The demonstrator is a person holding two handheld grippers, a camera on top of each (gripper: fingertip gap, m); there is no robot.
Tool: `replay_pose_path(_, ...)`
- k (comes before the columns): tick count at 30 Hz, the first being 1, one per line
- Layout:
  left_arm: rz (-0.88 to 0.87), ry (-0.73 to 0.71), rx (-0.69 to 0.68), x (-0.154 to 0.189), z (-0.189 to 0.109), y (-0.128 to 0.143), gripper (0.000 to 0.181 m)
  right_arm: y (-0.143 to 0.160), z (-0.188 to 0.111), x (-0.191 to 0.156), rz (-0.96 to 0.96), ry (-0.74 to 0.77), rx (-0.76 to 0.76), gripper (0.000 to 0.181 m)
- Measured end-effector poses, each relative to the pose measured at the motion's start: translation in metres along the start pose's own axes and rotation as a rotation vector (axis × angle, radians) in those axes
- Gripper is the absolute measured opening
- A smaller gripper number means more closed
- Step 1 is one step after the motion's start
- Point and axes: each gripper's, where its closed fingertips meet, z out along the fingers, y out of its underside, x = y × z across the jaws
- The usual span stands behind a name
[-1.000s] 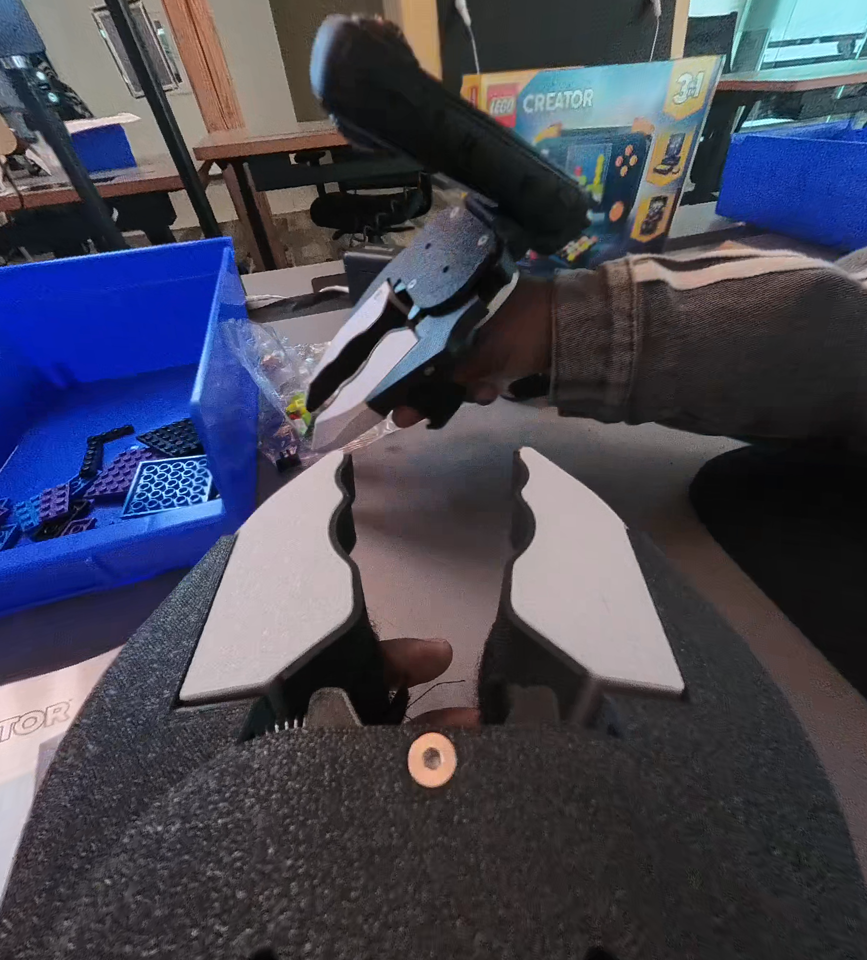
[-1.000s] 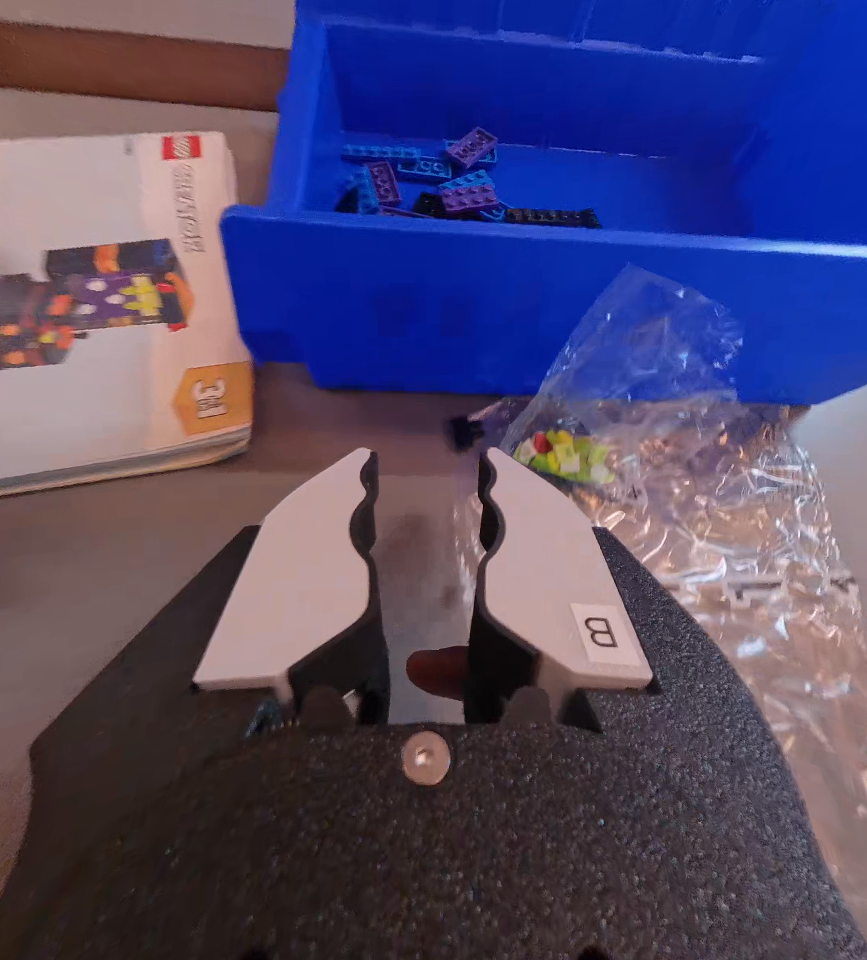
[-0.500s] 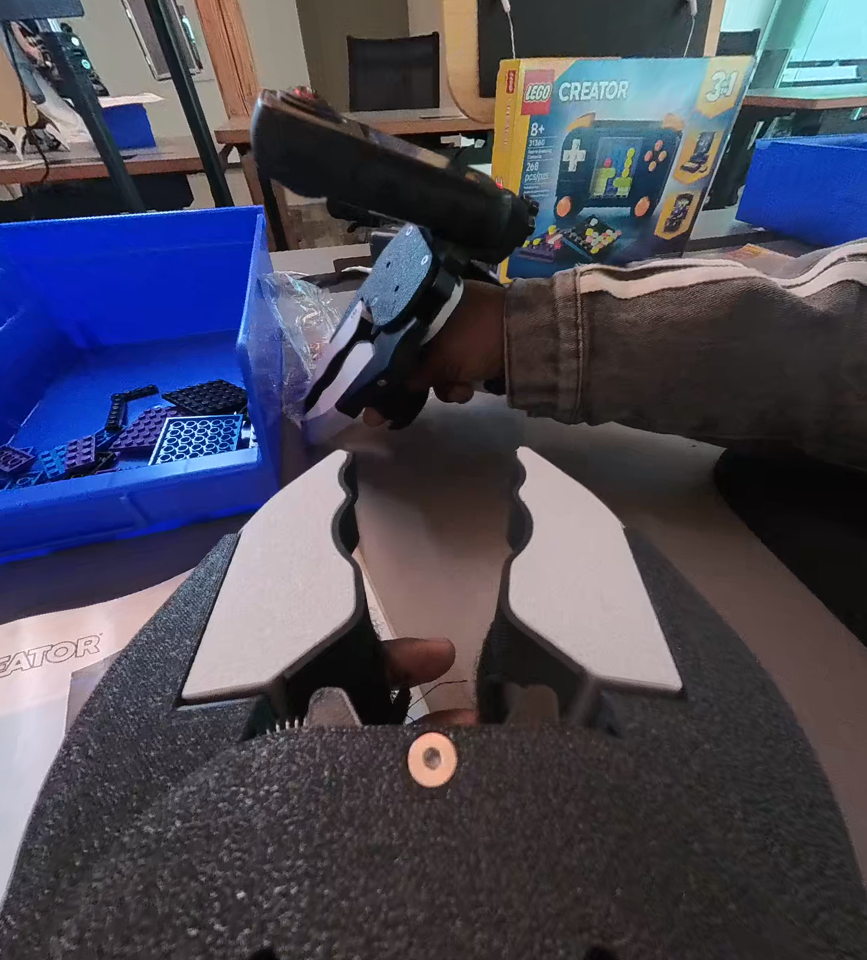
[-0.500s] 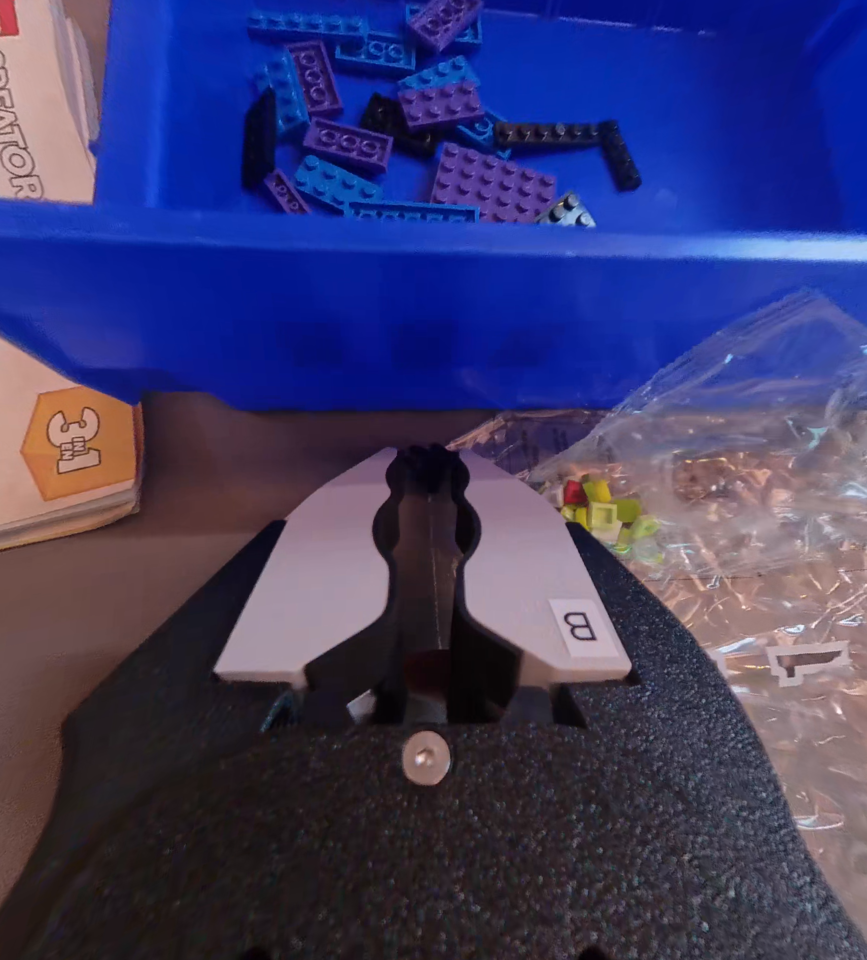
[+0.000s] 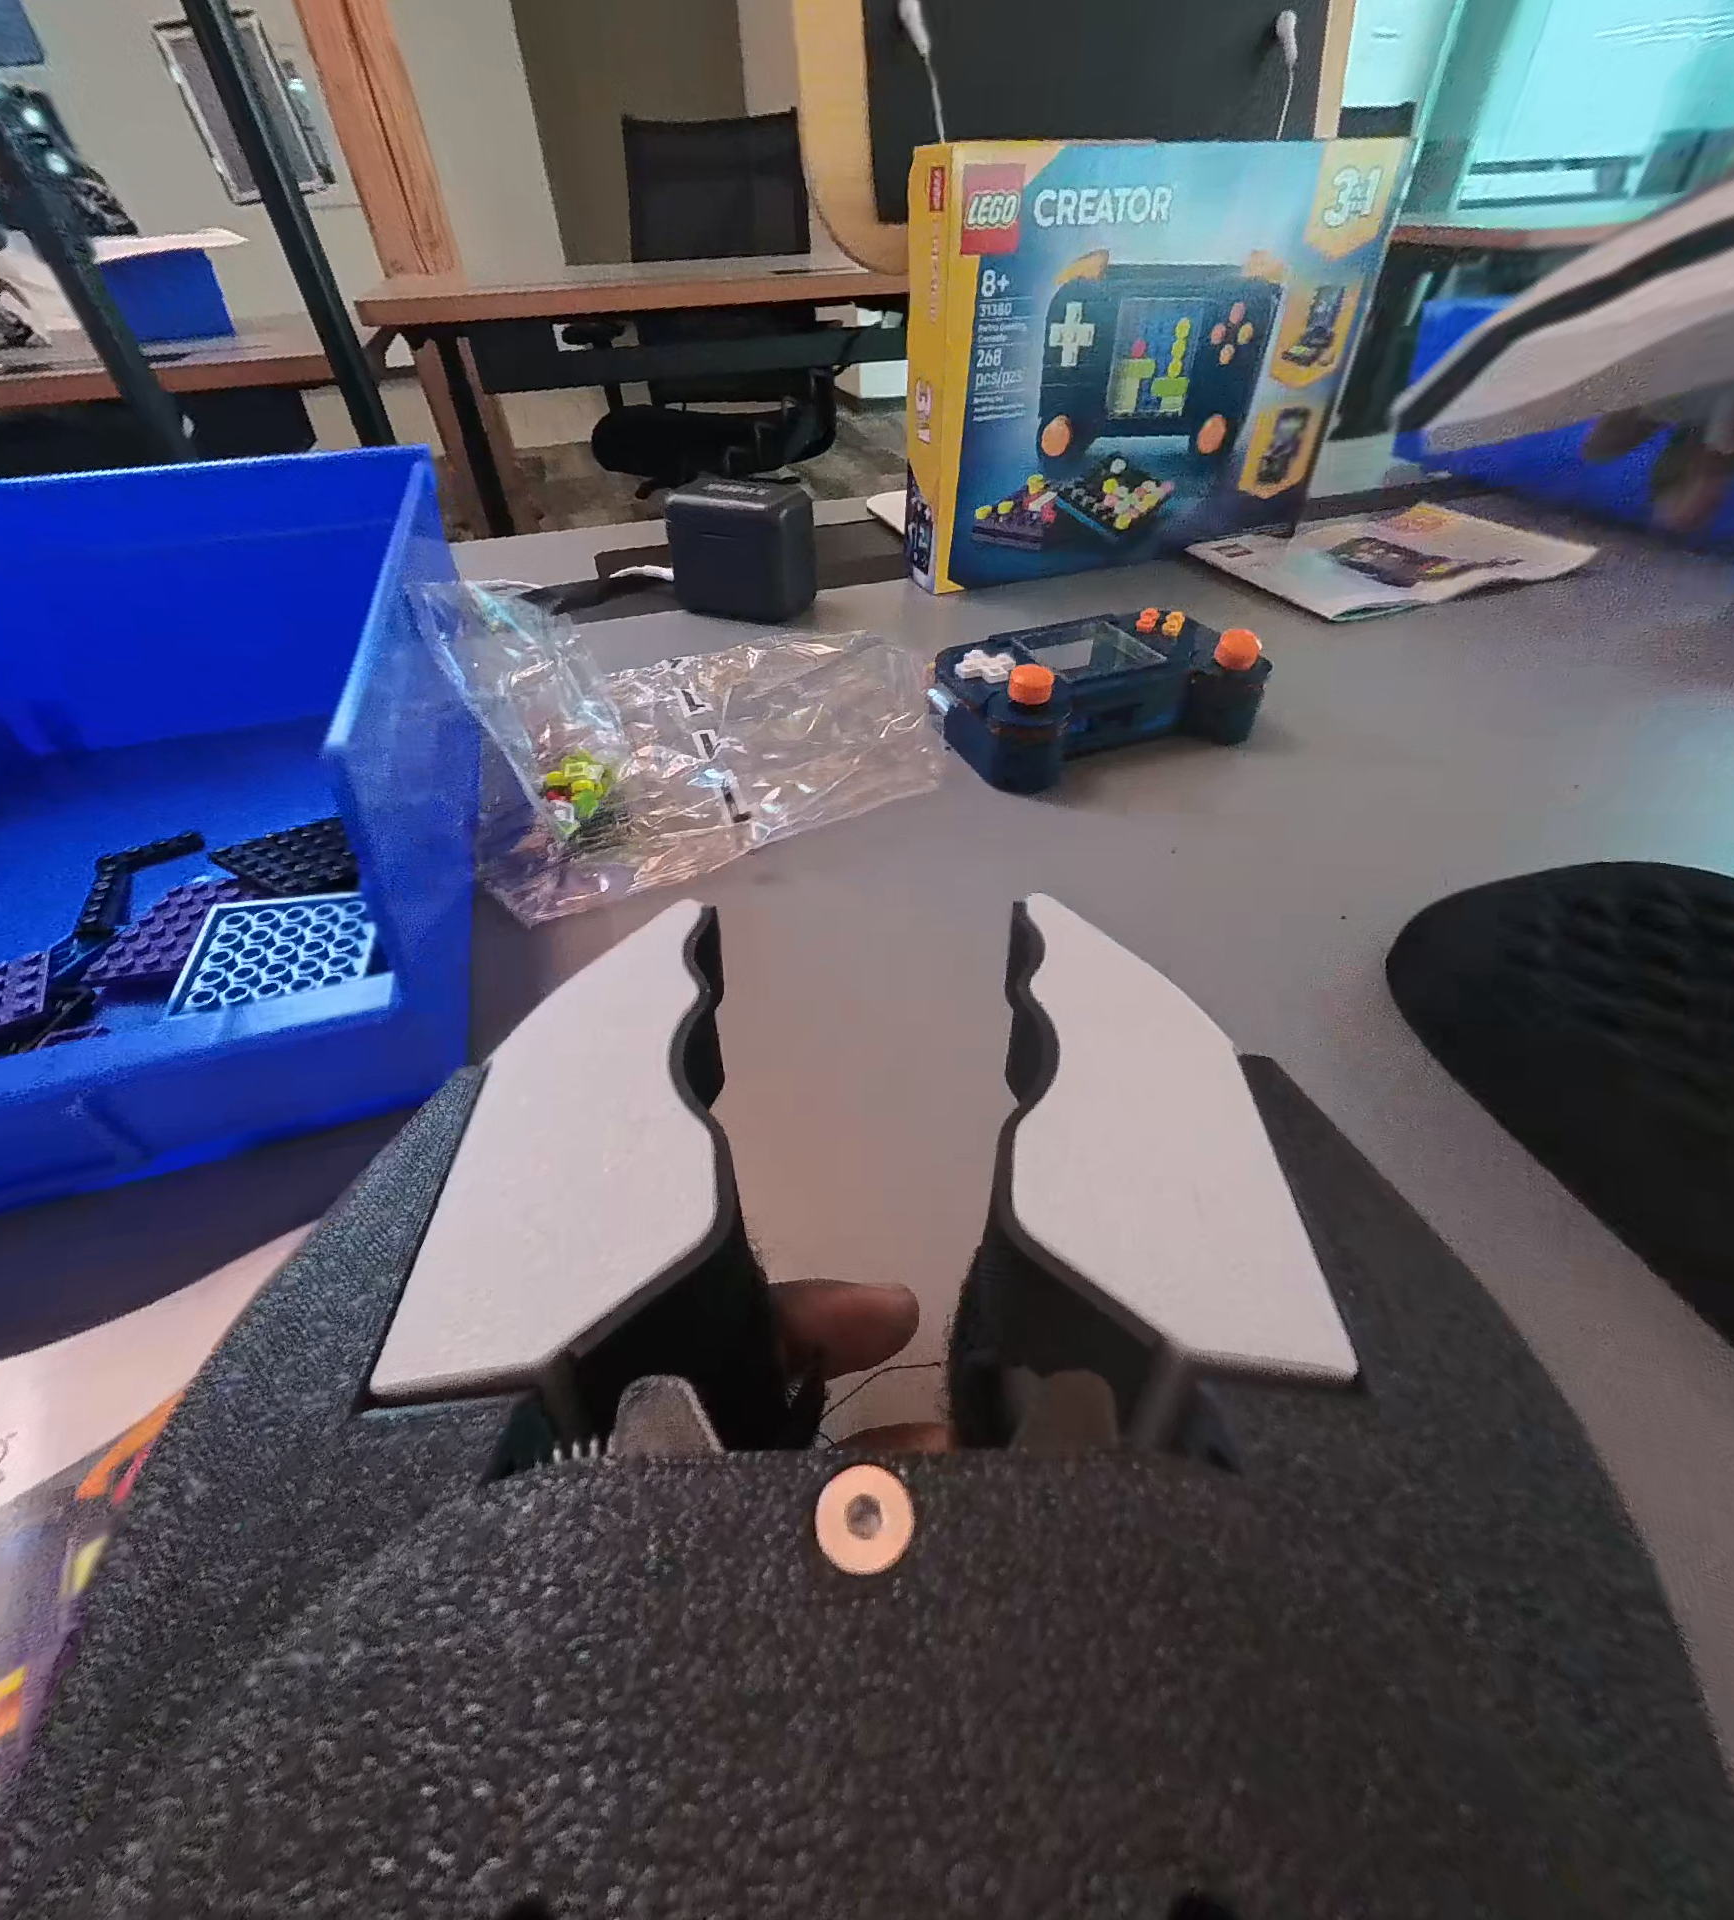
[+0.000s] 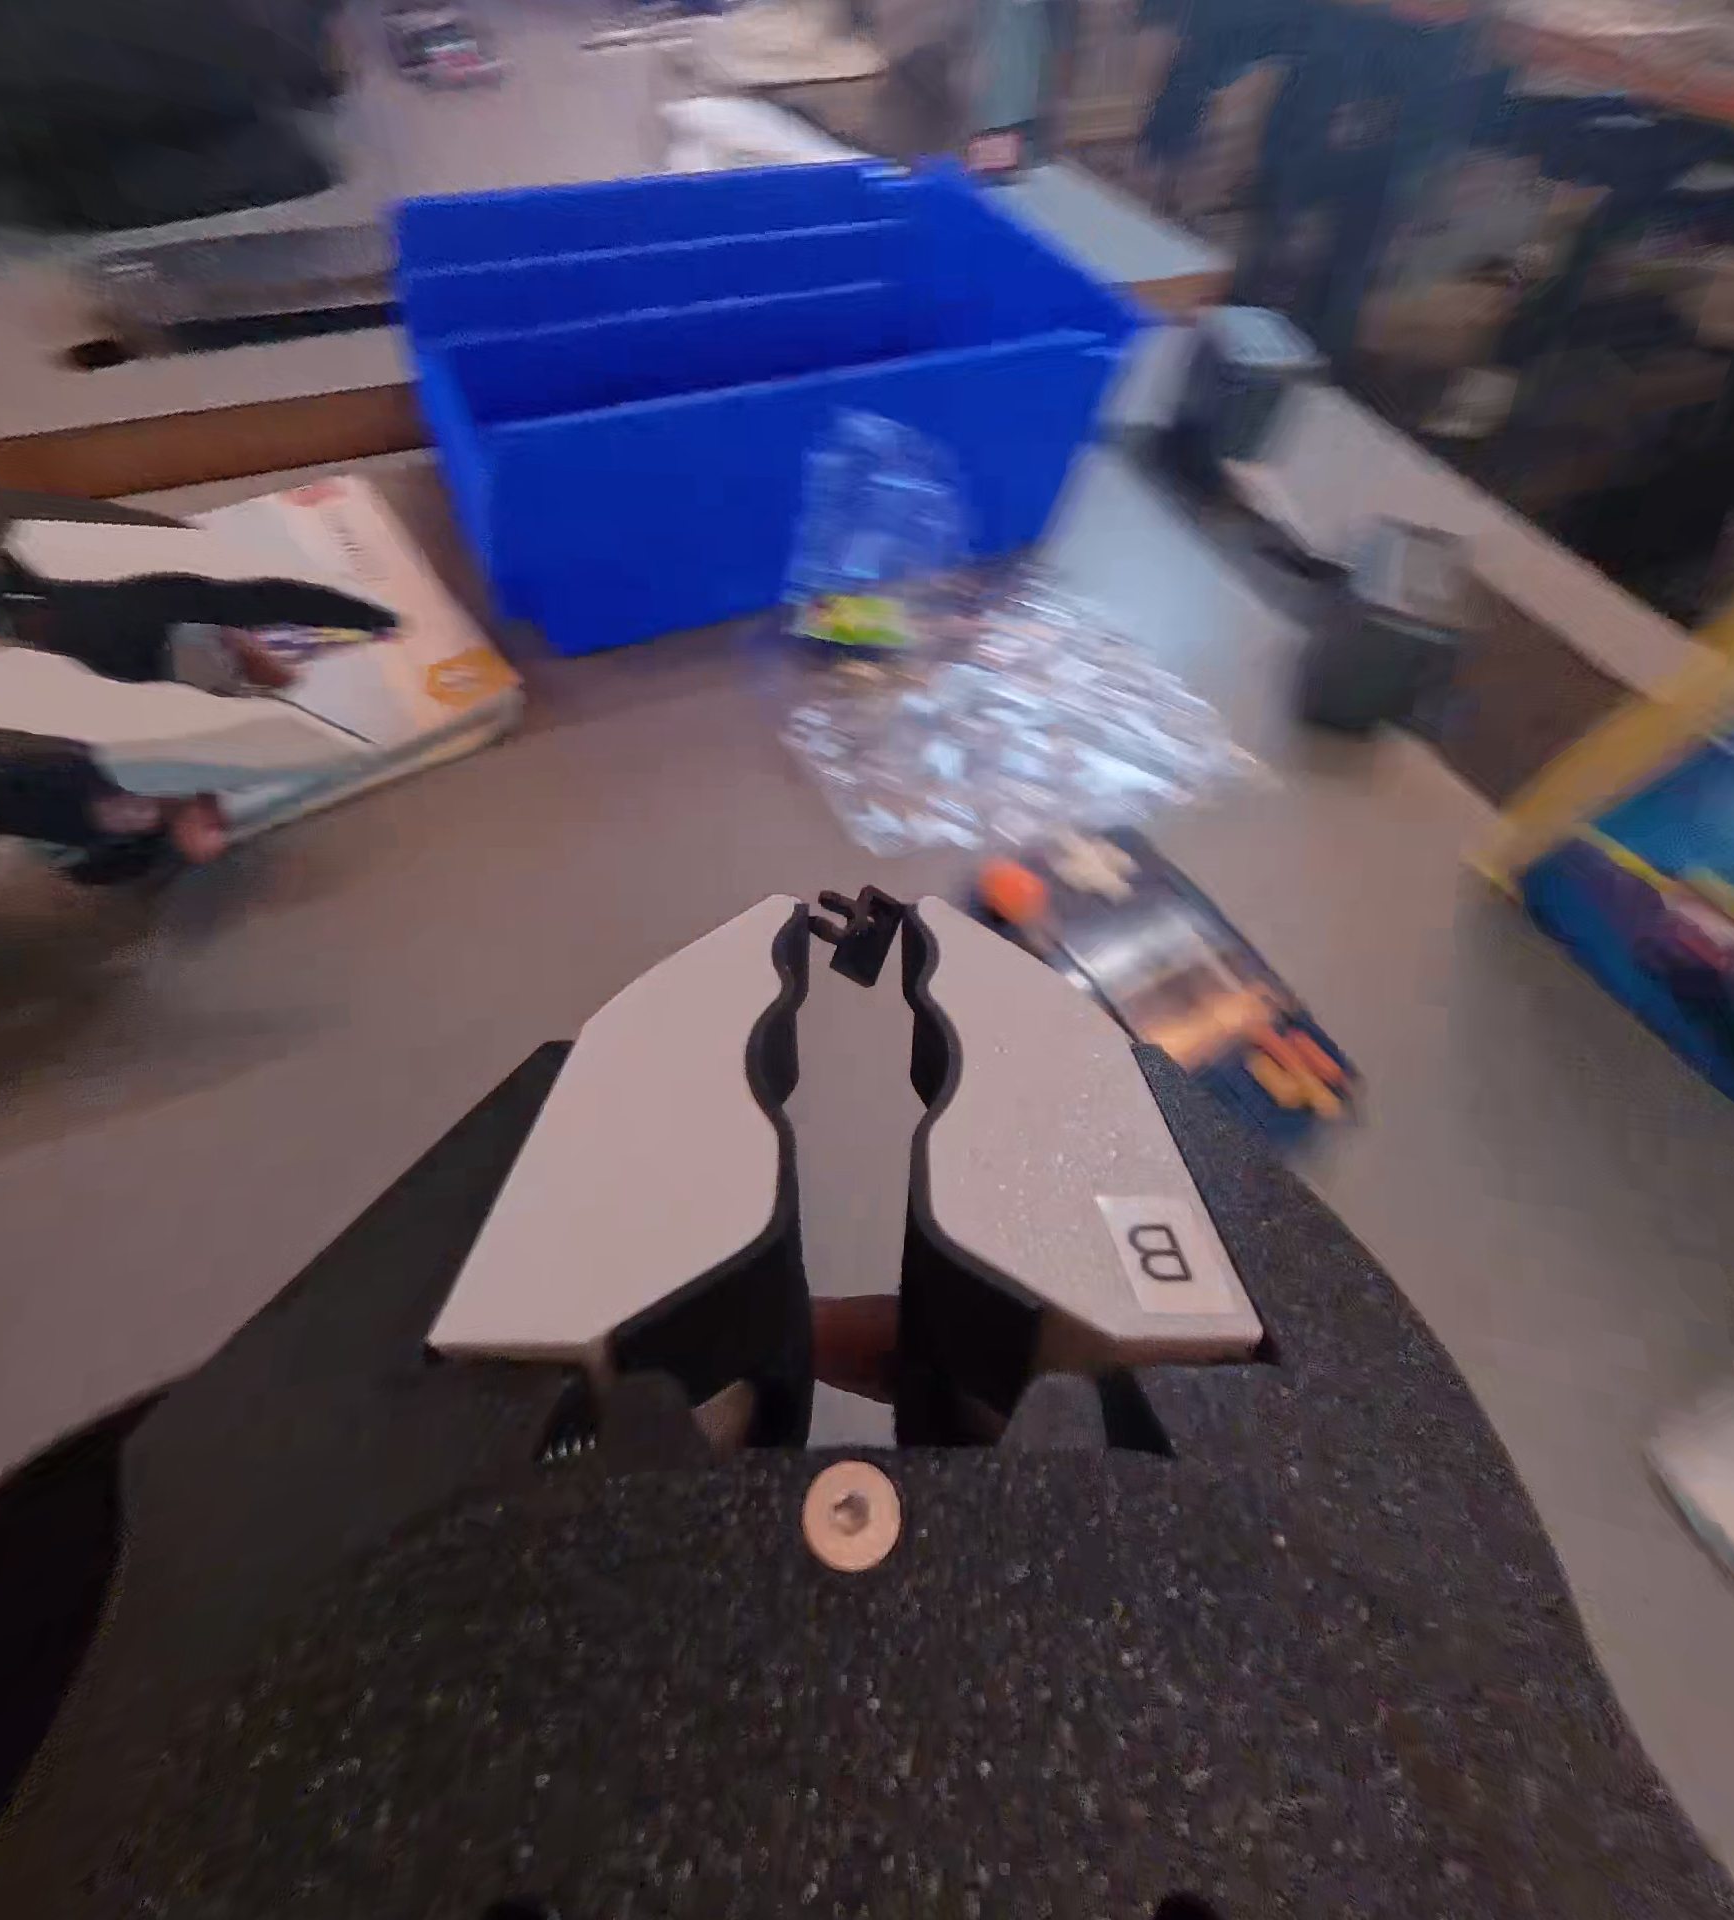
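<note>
My right gripper (image 6: pixel 855 920) is shut on a small black clip piece (image 6: pixel 858 940) at its fingertips and holds it above the grey table, near the dark blue brick-built game console (image 6: pixel 1206 987). That view is blurred by motion. My left gripper (image 5: pixel 858 920) is open and empty, low over the table beside the blue bin (image 5: pixel 167 644), and it also shows at the left of the right wrist view (image 6: pixel 302 644). The console (image 5: pixel 1102 691) sits ahead of it to the right. A clear plastic bag (image 5: pixel 697 758) with small yellow-green pieces lies against the bin.
The bin holds several purple, blue and black bricks (image 5: pixel 146 945). A toy set box (image 5: pixel 1143 353) stands at the back with a small dark cube (image 5: pixel 738 545) beside it. Instruction booklets (image 5: pixel 1393 551) (image 6: pixel 364 623) lie on the table. A black mesh chair part (image 5: pixel 1652 1060) is at the right.
My right gripper shut on the small black piece by the bin, then lifted and pulled back to the right, out of the left wrist view. My left gripper stayed open.
</note>
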Motion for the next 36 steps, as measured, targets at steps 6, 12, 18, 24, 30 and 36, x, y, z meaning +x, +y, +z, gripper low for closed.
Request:
replay_pose_path(6, 0.044, 0.103, 0.025, 0.03, 0.019, -0.017, 0.052, 0.101, -0.242, 0.121, 0.259, 0.762, -0.014, 0.017)
replay_pose_path(12, 0.114, 0.154, 0.038, 0.064, 0.03, -0.035, 0.052, 0.139, -0.402, 0.143, 0.297, 1.18, -0.034, 0.016)
replay_pose_path(18, 0.145, 0.201, 0.052, 0.095, 0.029, -0.048, 0.052, 0.152, -0.433, 0.169, 0.335, 1.211, 0.006, 0.017)
replay_pose_path(24, 0.181, 0.18, 0.028, 0.1, 0.028, -0.05, 0.051, 0.188, -0.415, 0.191, 0.388, 1.068, -0.133, 0.051)
replay_pose_path(30, 0.151, 0.153, 0.061, 0.101, 0.03, -0.059, 0.091, 0.183, -0.412, 0.197, 0.255, 1.092, -0.152, 0.124)
replay_pose_path(36, -0.056, 0.201, 0.264, 0.104, 0.025, -0.097, 0.146, 0.083, -0.42, 0.167, 0.078, 1.093, 0.461, 0.147)
